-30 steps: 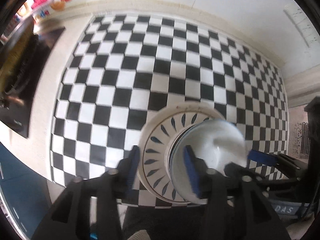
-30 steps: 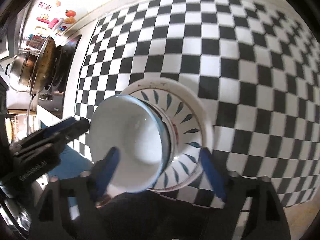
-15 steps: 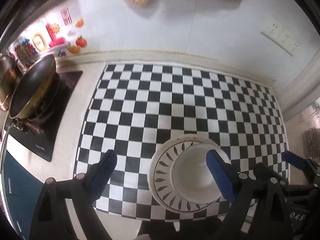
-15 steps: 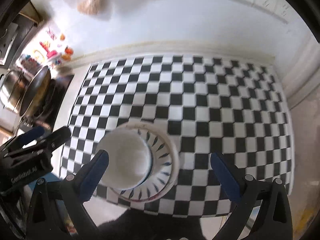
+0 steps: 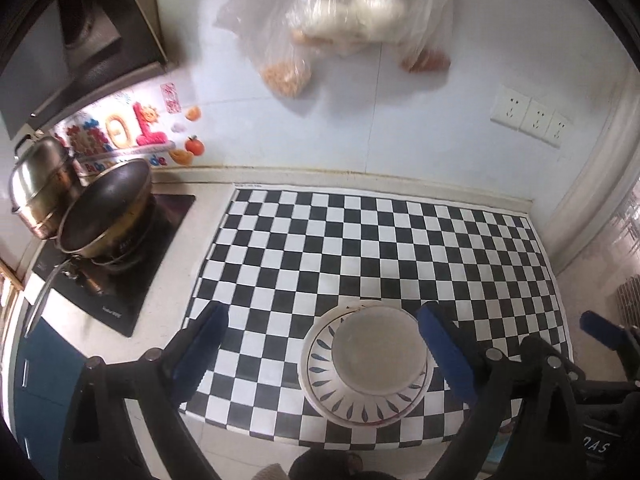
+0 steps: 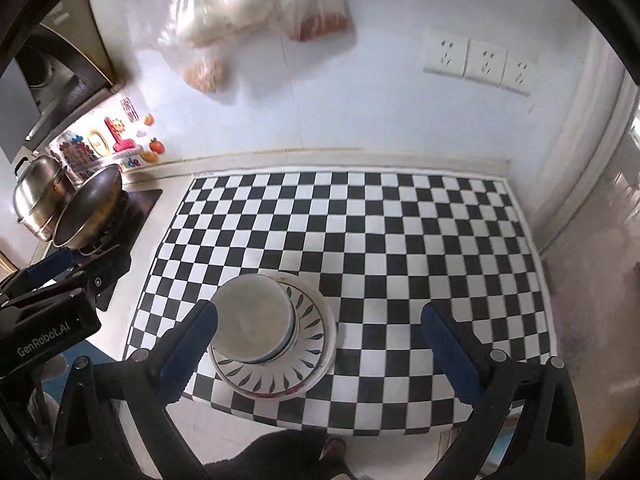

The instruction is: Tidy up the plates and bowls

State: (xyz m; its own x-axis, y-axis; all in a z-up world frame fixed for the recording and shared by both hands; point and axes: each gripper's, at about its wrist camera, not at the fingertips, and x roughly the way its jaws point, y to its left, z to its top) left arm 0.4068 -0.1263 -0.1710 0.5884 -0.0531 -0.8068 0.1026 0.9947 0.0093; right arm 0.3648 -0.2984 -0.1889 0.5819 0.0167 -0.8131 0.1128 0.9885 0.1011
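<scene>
Jaws: left gripper (image 5: pixel 320 354) just spread wide, empty; right gripper (image 6: pixel 320 344) spread, empty.
Bowl (image 5: pixel 378 350): nested on plate (image 5: pixel 320 380), lower centre, checkered mat (image 5: pixel 360 240).
Handling: likely rigid, fragile, slippery; take by rims.

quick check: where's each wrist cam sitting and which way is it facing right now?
Left wrist: on the left gripper, angled down at the bowl on the patterned plate; open jaws frame it, right gripper at right edge.
Right wrist: on the right gripper, angled down likewise; jaws open, left gripper at left edge.
Shared: bowl, plate, checkered mat, wok, sockets.
</scene>
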